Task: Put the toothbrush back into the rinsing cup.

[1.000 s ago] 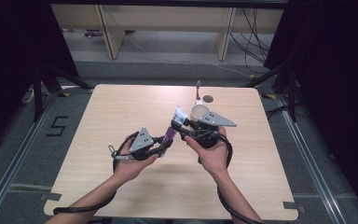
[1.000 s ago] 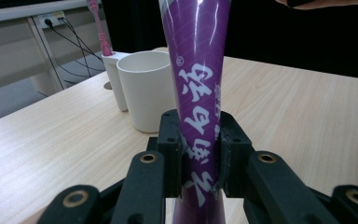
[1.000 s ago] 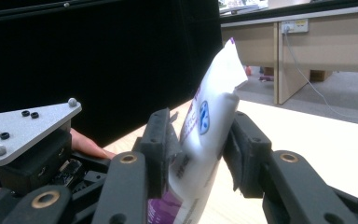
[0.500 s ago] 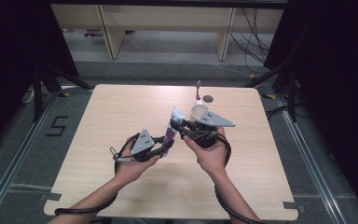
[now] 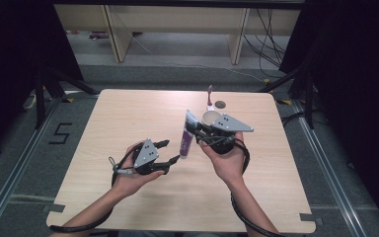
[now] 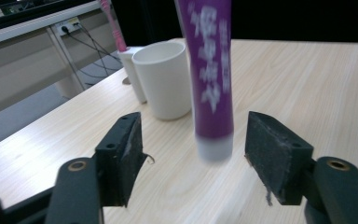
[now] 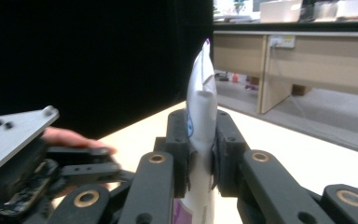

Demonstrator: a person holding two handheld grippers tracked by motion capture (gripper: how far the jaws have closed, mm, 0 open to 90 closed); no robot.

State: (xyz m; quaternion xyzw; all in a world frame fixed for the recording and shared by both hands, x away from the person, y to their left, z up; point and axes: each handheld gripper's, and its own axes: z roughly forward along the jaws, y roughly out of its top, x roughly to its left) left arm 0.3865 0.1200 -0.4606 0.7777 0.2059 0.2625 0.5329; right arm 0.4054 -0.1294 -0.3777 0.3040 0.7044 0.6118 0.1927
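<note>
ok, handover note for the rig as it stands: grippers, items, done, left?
Left gripper: jaws have just been opening, now open, the purple tube hanging cap-down between them, untouched.
Right gripper: jaws have just been closing, now shut on the tube's flat crimped end, holding it above the table.
White cup and toothbrush in its stand sit at the far edge.
Done: tube passed to the right gripper.
Left: probably uncapping; cap is on.

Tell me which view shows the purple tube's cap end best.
The left gripper view: the purple tube hangs close, its white cap end between the open left gripper. The high view shows it small and slanted; the right gripper view shows its flat crimped end clamped in the right gripper.
</note>
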